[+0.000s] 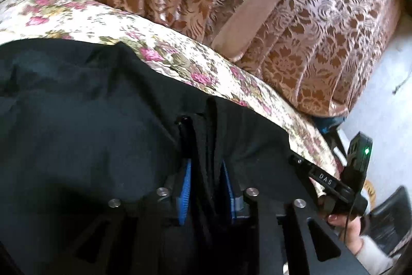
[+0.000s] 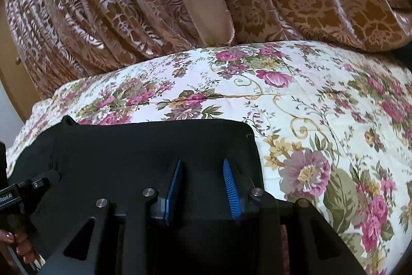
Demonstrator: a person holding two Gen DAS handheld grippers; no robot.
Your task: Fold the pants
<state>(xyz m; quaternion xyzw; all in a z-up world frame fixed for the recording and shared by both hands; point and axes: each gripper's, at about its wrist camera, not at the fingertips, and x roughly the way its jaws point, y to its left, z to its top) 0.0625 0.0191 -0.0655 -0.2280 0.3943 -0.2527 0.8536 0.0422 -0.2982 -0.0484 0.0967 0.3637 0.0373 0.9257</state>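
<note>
Left wrist view shows the left gripper [image 1: 204, 146] clamped on a bunched fold of the black pants [image 1: 77, 107] filling the lower left over the floral bedspread [image 1: 77, 14], while the right gripper [image 2: 202, 166] hangs parted above the pants' flat lower-centre panel.

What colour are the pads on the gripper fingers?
Blue. The pads show best in the right wrist view, above the black pants.

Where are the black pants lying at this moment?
The pants lie on the floral bedspread, in the lower left of the right wrist view, in front of the brown curtain.
</note>
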